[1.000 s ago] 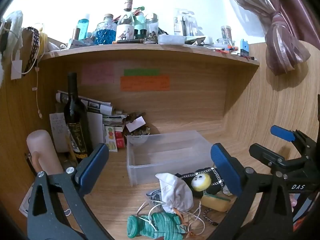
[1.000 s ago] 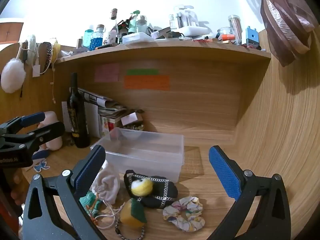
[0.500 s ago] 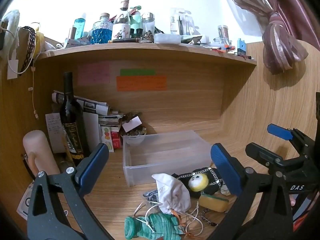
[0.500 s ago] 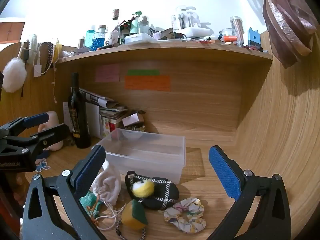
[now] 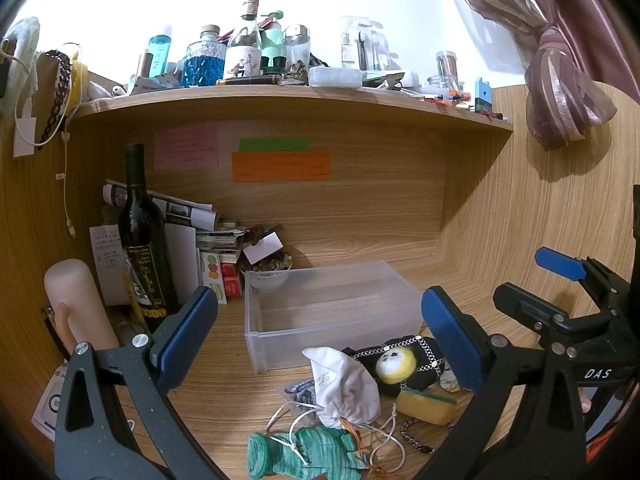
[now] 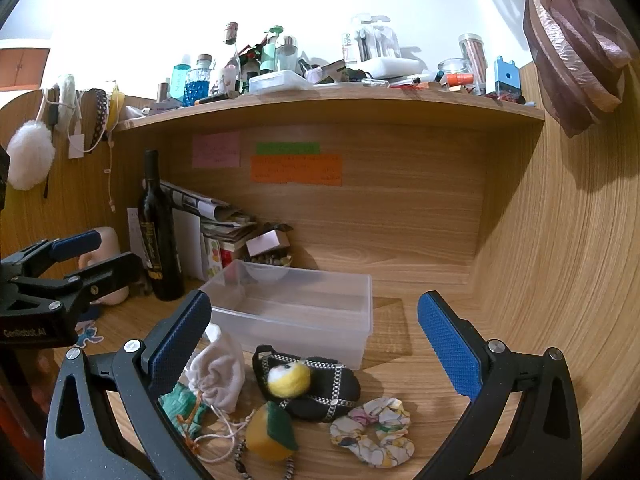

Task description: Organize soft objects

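A clear plastic bin (image 5: 332, 312) (image 6: 296, 312) stands empty on the wooden desk. In front of it lie soft items: a white drawstring pouch (image 5: 346, 388) (image 6: 218, 372), a green knitted pouch (image 5: 300, 454) (image 6: 182, 408), a black chain-trimmed pouch (image 5: 420, 364) (image 6: 320, 388) with a yellow felt ball (image 5: 396, 366) (image 6: 288, 378) on it, a yellow-green sponge (image 5: 426, 404) (image 6: 270, 432) and a floral scrunchie (image 6: 374, 426). My left gripper (image 5: 320, 336) is open above the pile. My right gripper (image 6: 316, 340) is open above it too and shows in the left view (image 5: 560, 292).
A dark wine bottle (image 5: 142, 240) (image 6: 158, 232), a pink cylinder (image 5: 74, 308), rolled papers and small boxes (image 5: 216, 248) crowd the back left. The shelf (image 5: 280, 98) above holds several bottles and jars. A curtain (image 5: 560, 92) hangs at right.
Both views have shifted slightly; the pile and bin sit a little lower and nearer in frame. Both grippers stay open and nothing was picked up.
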`<state>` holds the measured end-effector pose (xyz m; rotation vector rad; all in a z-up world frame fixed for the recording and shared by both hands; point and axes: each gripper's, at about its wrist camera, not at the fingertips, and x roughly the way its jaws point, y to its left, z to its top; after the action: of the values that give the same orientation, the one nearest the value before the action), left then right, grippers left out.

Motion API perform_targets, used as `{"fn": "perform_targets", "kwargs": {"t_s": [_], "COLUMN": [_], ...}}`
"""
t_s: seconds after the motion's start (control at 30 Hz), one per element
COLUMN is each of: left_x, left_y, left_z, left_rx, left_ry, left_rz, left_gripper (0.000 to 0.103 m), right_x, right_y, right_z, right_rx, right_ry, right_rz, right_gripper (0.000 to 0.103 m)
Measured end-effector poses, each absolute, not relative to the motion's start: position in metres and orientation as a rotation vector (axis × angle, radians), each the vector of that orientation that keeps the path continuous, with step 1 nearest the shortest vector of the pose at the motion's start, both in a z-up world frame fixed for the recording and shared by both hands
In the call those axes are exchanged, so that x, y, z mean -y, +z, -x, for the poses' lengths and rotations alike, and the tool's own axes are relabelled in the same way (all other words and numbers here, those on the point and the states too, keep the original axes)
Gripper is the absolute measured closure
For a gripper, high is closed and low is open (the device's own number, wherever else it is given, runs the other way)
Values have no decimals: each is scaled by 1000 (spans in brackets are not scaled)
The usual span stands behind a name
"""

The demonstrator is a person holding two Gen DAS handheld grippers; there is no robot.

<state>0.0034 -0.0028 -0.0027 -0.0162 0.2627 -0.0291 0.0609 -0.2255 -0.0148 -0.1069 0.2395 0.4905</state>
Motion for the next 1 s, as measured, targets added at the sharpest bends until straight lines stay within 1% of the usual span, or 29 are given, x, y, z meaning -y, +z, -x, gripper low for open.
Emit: {"fn": "perform_targets", "kwargs": {"t_s": [1.0], "left_x": [1], "left_y": [-1], "left_z": [-1], "left_rx": [-258], "left_ry": [-24], "left_rz": [31], "left_gripper": [0], "right_x": [226], "right_y": [-13], "right_z": [-60], "right_rx": [-232], "right_ry": [490], "right_rz": [85], "right_gripper": [0]}}
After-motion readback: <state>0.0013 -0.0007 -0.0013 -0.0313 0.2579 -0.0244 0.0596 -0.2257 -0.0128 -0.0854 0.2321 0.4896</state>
